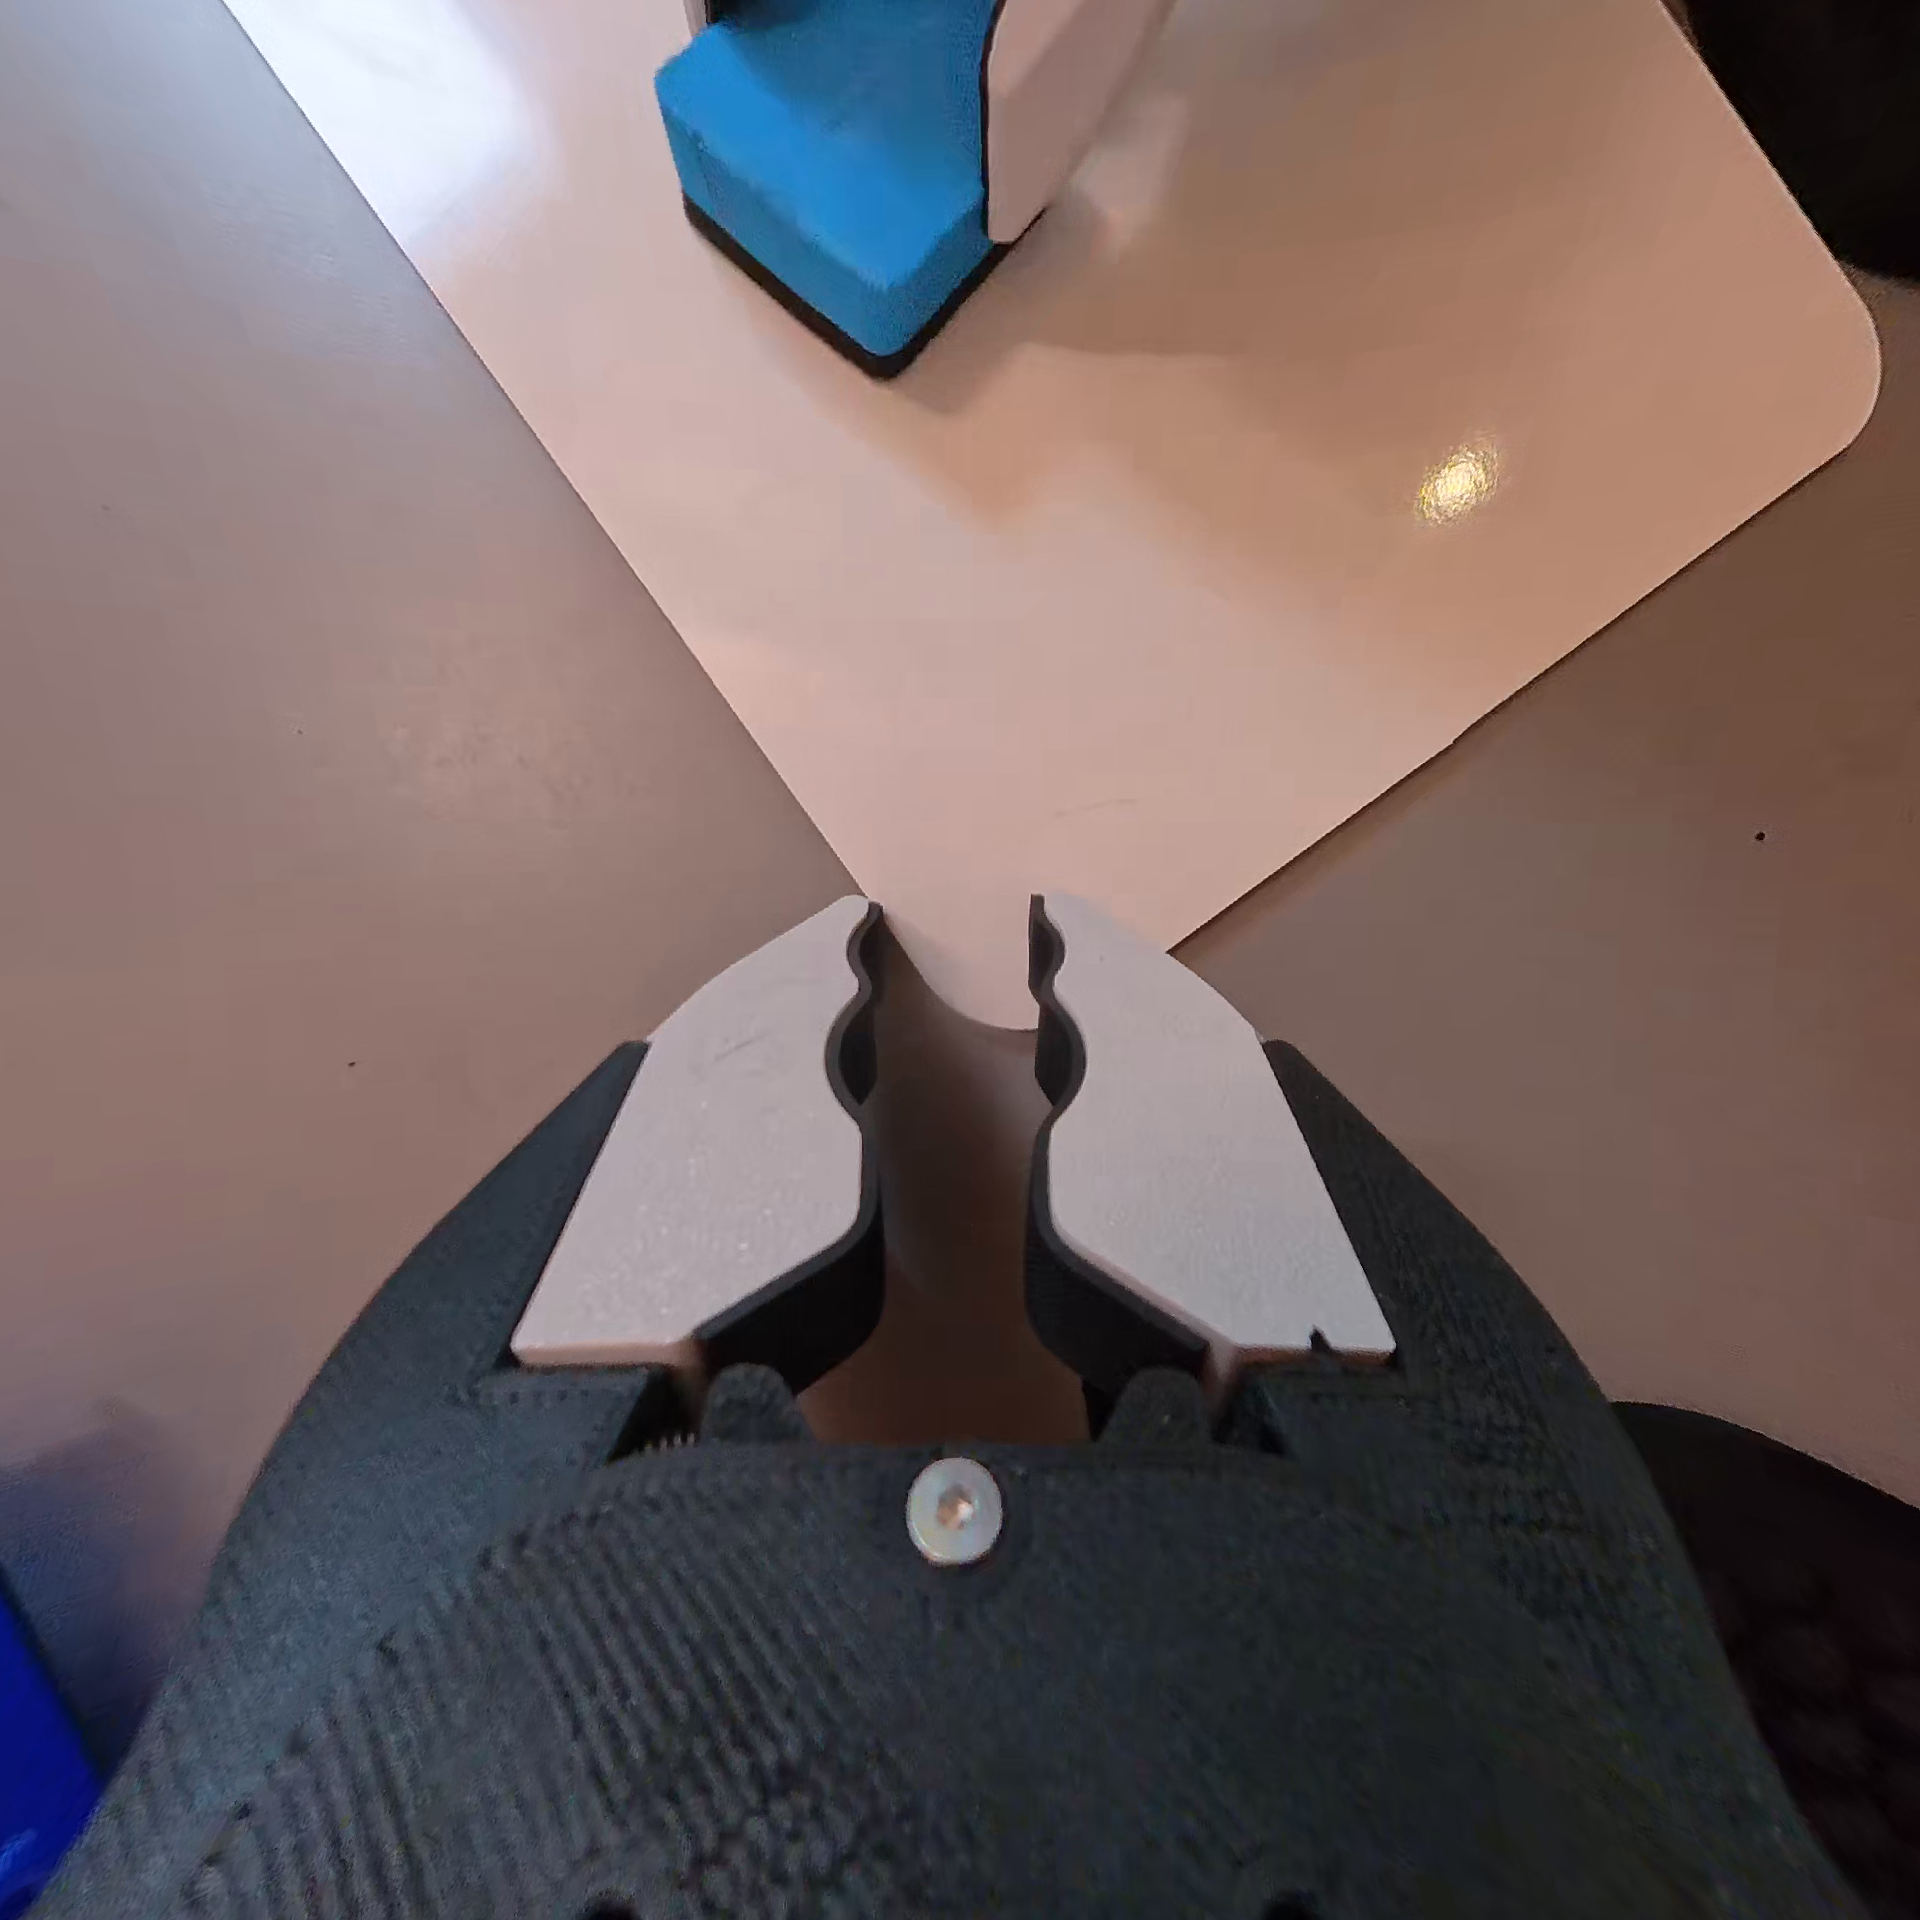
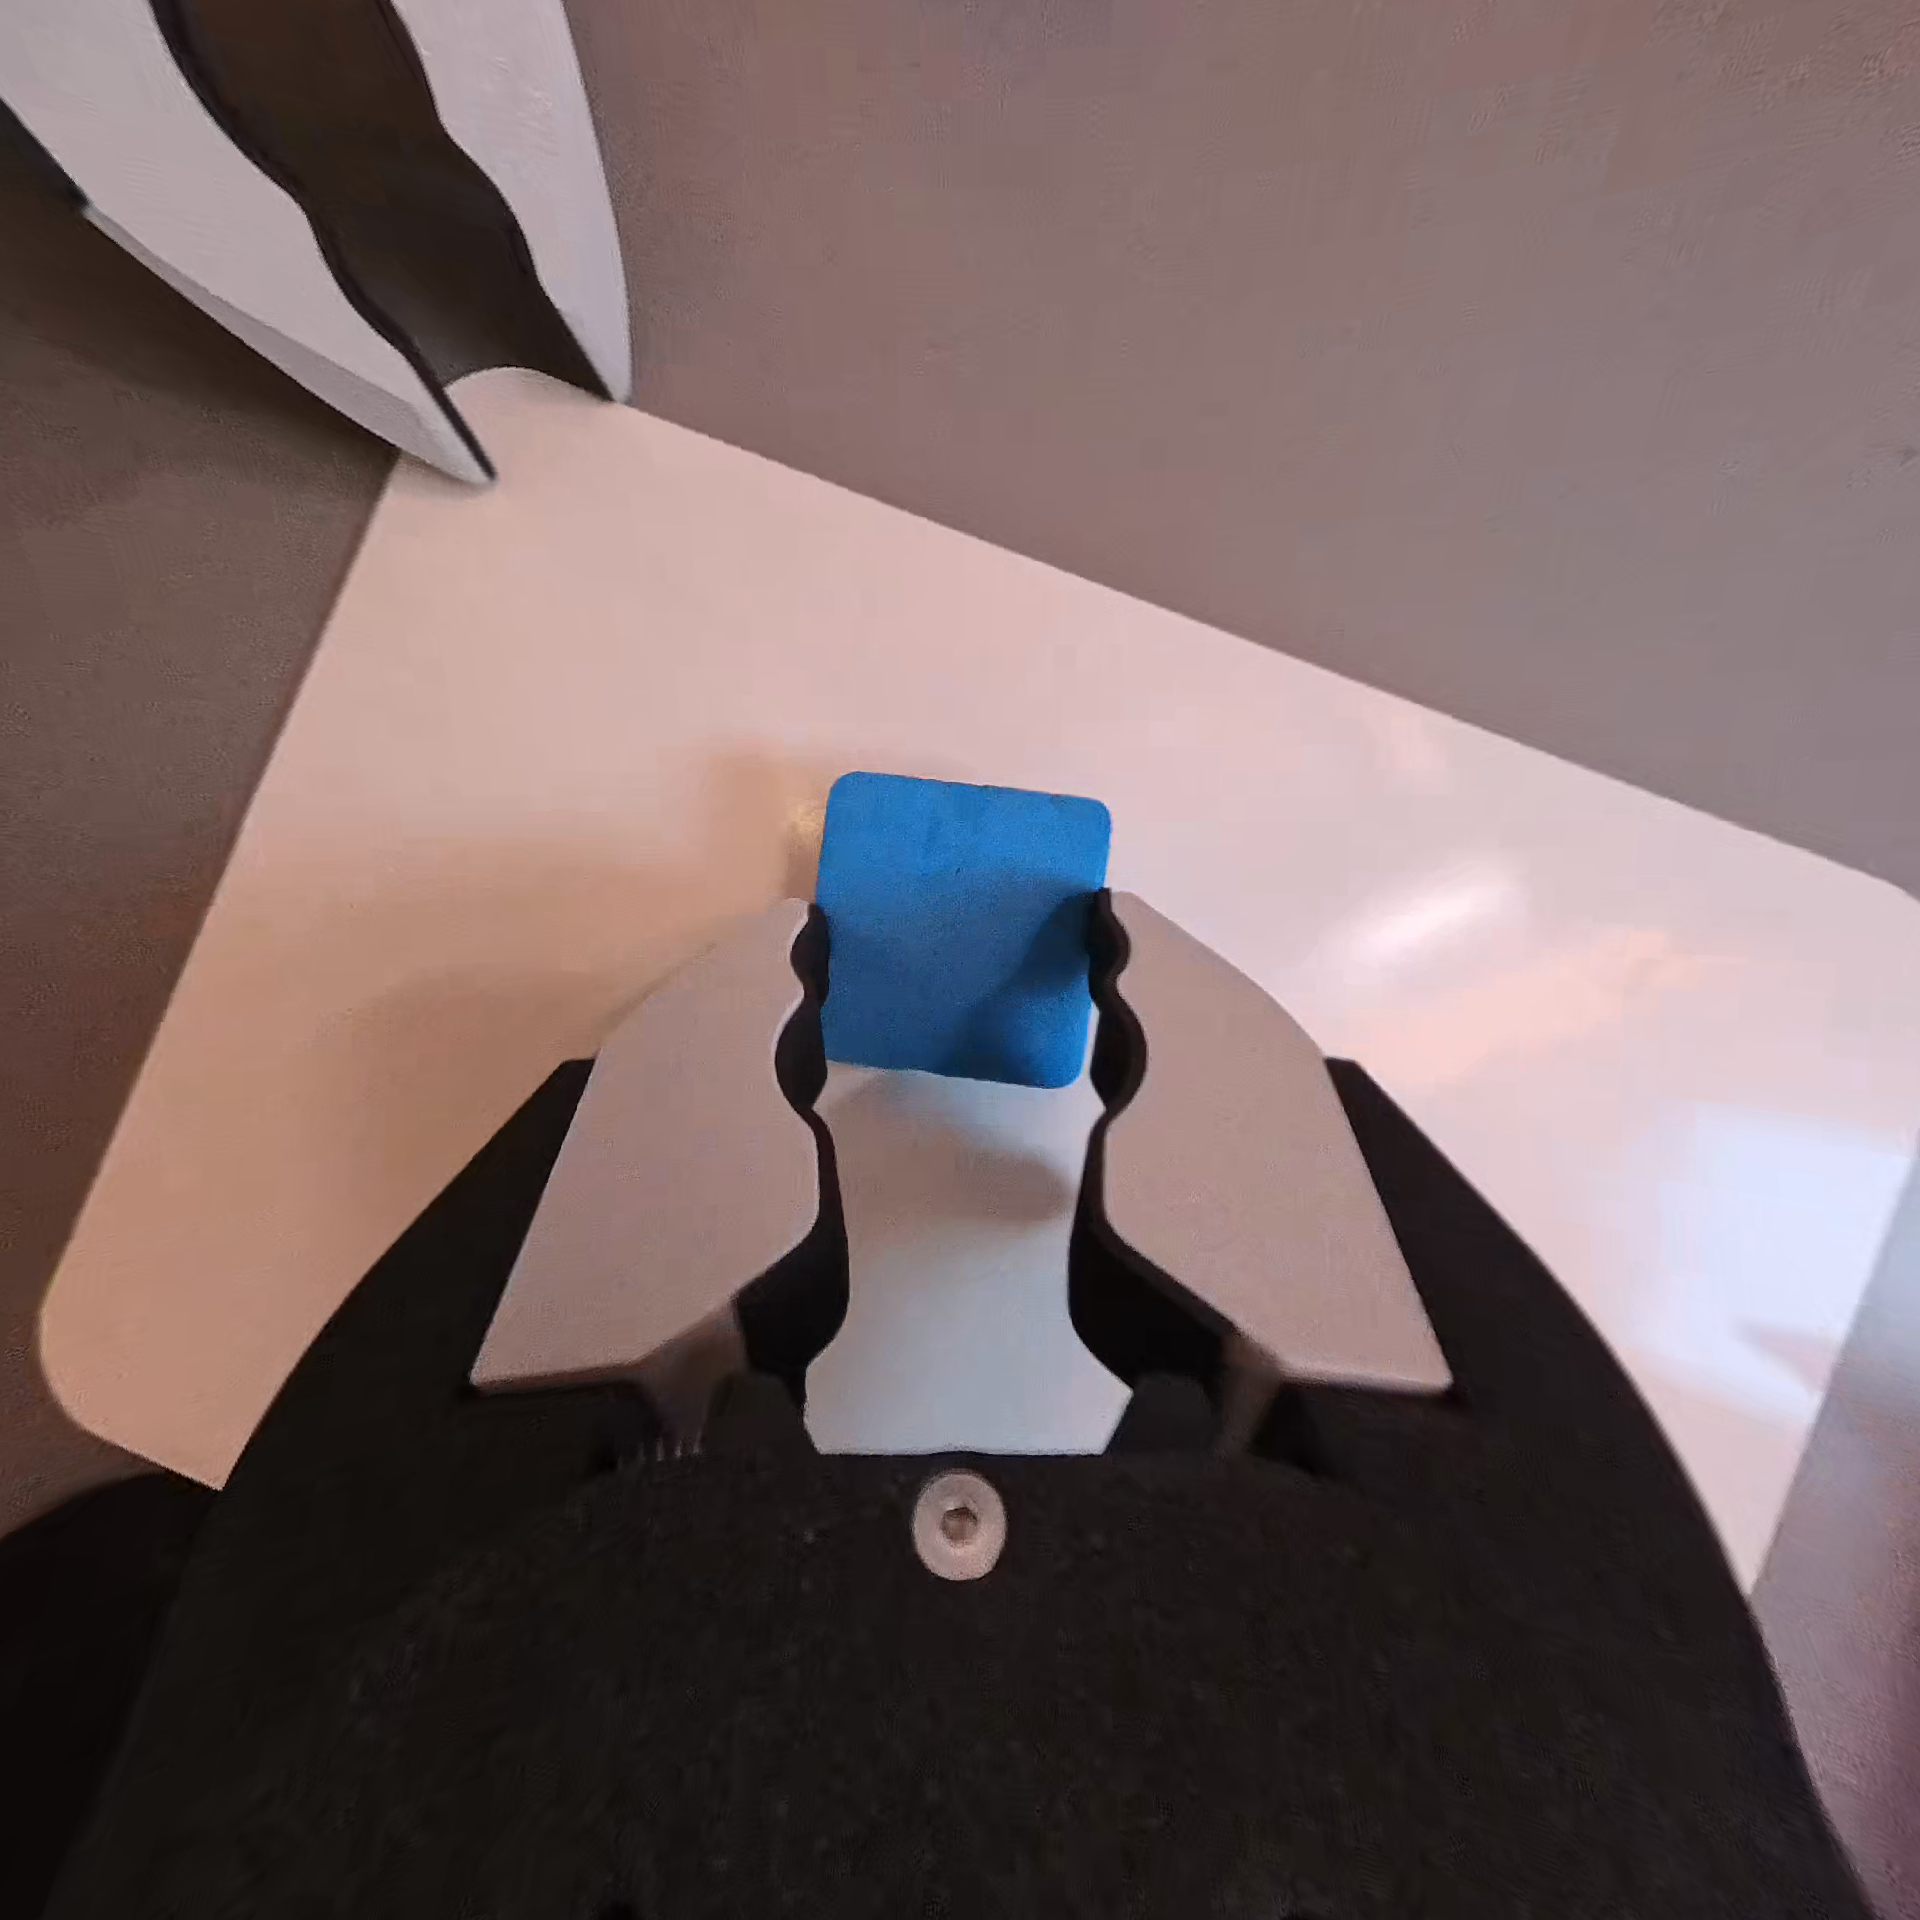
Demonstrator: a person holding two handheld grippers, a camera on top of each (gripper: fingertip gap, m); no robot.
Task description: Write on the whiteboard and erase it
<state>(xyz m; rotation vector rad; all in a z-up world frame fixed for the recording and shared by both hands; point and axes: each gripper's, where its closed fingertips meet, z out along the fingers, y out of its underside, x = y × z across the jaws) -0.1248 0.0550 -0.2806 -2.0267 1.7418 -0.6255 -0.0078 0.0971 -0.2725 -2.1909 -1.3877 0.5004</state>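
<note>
Right gripper [image 2: 954, 914] is clamped on the blue foam eraser [image 2: 961, 930], fingertips pinching its two sides near the top. The eraser's dark felt base sits flat on the whiteboard [image 2: 582, 665], roughly mid-board in the right wrist view. In the left wrist view the same eraser [image 1: 831, 177] shows toward the far part of the board, with one pale finger of the right gripper [image 1: 1049, 104] against its side.

Left gripper [image 1: 954, 914] holds nothing; its jaws stand narrowly apart, straddling the near rounded corner of the whiteboard [image 1: 1195, 623]. Whether its tips press the board down or only hover over the corner cannot be told (the right wrist view shows the left gripper [image 2: 520, 426] at that corner, but contact is unclear).

Board surface looks clean in both views; no ink marks are visible. No marker in view. Judgement: erase step in hand or nearly done.

Risks from here:
- The board lies loose on the brown table [image 1: 260, 520]. If the corner is not pinned, a wiping stroke could drag the board along rather than clean it.
- The grip sits high on soft foam. Sideways load may tilt the eraser, lifting the felt edge and leaving streaks.
- A stroke toward the near corner may bring the eraser into the left gripper.
- Too much downward force could squeeze the foam out of the jaws.
</note>
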